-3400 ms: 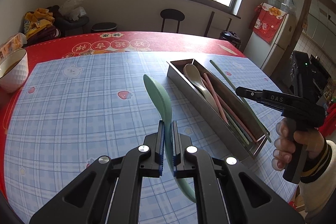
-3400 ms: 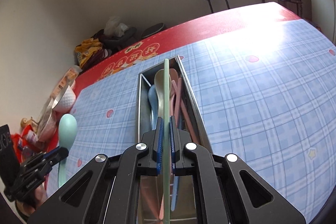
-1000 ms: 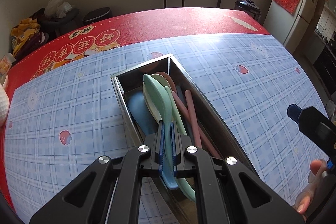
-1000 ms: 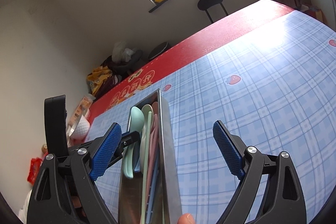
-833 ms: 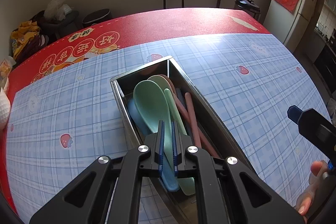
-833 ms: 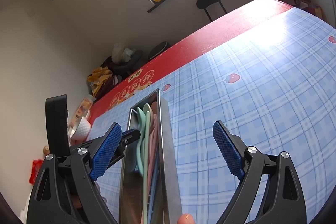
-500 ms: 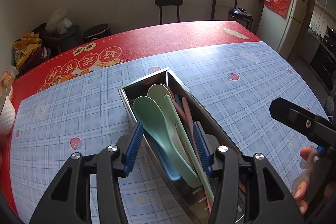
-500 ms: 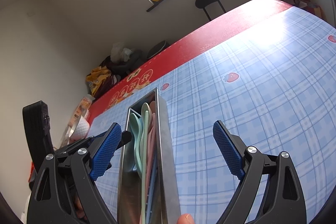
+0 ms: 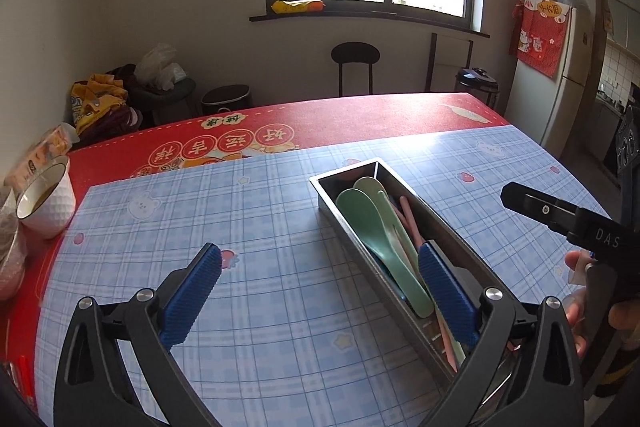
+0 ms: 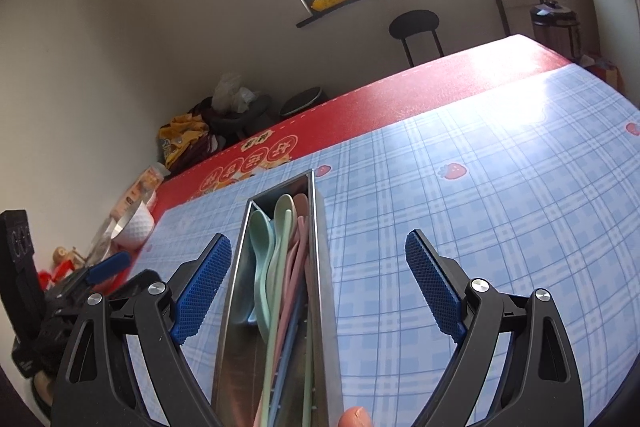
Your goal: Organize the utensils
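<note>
A long steel utensil tray [image 9: 347, 211] lies on the blue checked tablecloth. In it lie a green spoon [image 9: 376, 239], a paler spoon, pink chopsticks and other utensils. My left gripper [image 9: 320, 287] is open and empty, raised above the near left side of the tray. In the right wrist view the tray [image 10: 320, 247] runs between the fingers of my right gripper [image 10: 320, 283], which is open and empty above it. The green spoon [image 10: 262, 239] lies inside at the left. The right gripper also shows at the right edge of the left wrist view [image 9: 560, 215].
A white bowl [image 9: 44, 199] stands at the table's left edge beside other dishes. The far part of the table is red cloth [image 9: 360, 123]. A black stool [image 9: 355, 59] and a cooker [image 9: 478, 83] stand beyond the table.
My left gripper opened and let the green spoon go into the tray, then drew back and up. The right gripper let its green chopstick go earlier and stays open.
</note>
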The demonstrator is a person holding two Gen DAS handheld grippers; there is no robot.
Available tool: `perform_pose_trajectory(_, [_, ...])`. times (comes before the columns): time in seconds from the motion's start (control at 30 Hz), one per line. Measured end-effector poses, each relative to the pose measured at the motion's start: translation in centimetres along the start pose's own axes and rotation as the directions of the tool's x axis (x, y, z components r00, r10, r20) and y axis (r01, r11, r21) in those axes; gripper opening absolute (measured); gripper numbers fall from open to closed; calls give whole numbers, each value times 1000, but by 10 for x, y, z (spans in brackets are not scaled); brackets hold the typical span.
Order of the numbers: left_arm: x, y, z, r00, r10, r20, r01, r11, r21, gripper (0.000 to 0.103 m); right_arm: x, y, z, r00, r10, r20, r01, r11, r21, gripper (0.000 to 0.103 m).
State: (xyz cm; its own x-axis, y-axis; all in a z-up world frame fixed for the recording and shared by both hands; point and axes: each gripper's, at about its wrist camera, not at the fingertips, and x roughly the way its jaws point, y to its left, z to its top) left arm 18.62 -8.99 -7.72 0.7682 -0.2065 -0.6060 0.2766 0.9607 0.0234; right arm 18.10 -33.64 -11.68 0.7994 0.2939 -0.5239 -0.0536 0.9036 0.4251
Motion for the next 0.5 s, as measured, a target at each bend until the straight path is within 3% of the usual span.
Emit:
perform_pose_trajectory(0.2, [-42,31,-3,995,44,90,-42,999,-33,97,-18,27,-1,995,-90,42,93,992,-80,86])
perform_pose_trajectory(0.5, [-125,59,-7,966,79,245,-70,996,-46,97,-89,91,-4,981,-109,159,139,972,-190,86])
